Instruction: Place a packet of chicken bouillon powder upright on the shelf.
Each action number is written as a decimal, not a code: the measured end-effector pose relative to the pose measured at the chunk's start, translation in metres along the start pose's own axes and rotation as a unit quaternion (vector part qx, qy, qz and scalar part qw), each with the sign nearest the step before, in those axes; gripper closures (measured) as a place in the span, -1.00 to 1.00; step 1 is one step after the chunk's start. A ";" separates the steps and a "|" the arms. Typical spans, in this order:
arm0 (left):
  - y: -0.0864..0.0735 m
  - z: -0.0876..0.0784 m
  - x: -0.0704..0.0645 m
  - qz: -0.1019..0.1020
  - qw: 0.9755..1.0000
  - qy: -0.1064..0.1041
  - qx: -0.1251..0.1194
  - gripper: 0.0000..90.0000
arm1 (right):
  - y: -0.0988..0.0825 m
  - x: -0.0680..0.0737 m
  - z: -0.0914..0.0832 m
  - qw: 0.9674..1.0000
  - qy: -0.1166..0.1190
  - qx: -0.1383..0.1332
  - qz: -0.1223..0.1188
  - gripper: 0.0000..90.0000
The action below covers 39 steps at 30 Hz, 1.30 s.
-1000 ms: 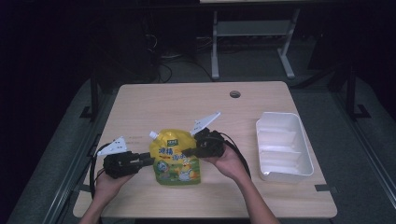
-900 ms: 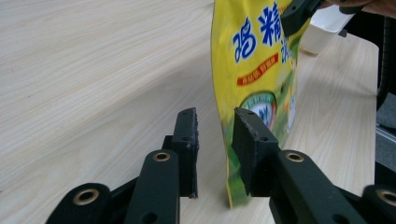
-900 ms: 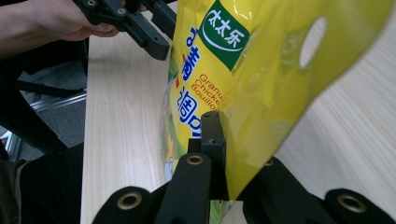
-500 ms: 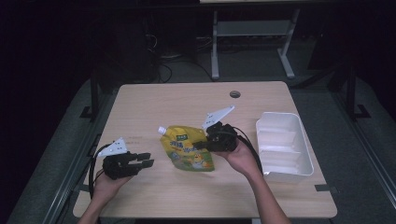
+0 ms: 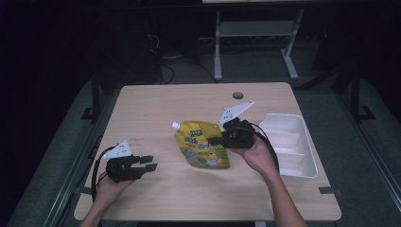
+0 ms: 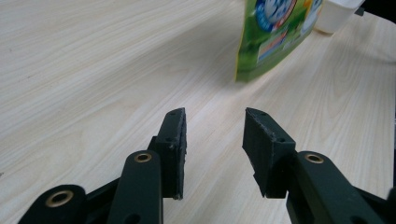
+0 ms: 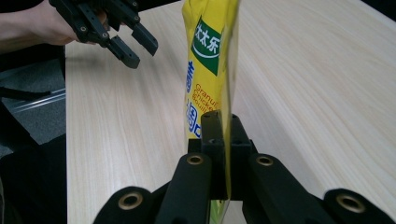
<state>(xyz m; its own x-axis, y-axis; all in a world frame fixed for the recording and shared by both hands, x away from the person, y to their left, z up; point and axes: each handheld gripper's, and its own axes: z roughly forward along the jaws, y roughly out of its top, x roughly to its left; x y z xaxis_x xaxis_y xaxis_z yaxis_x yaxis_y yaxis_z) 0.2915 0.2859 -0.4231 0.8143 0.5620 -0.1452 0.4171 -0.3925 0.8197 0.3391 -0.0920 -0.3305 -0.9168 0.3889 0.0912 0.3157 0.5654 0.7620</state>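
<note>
Two tools divide the work: right tool (image 5: 218, 140) clamps the yellow pouch (image 5: 202, 149) by its edge, lifting it, probably toward the white tray (image 5: 299, 166); left tool (image 5: 148, 163), jaws just parting, empty, rests on the bench (image 5: 156, 109).
</note>
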 end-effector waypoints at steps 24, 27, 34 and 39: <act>-0.001 0.004 -0.002 0.015 1.000 0.008 0.018 0.26 | -0.008 -0.009 -0.054 0.999 -0.035 -0.019 0.011 0.99; -0.001 0.004 -0.002 0.016 1.000 0.008 0.019 0.26 | -0.011 -0.011 -0.062 0.999 -0.042 -0.024 0.012 0.99; -0.001 0.004 -0.001 0.016 1.000 0.011 0.018 0.25 | -0.015 -0.012 -0.074 0.998 -0.051 -0.026 0.014 0.99; -0.001 0.004 -0.001 0.016 1.000 0.012 0.019 0.25 | -0.020 -0.013 -0.082 0.998 -0.059 -0.024 0.017 0.99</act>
<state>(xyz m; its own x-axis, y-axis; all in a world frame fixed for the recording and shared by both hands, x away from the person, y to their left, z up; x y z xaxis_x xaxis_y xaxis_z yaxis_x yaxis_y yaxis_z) 0.2921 0.2829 -0.4259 0.8184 0.5649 -0.1055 0.4055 -0.4376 0.8025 0.3246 -0.1676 -0.2941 -0.8700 0.4912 0.0436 0.3314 0.5169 0.7893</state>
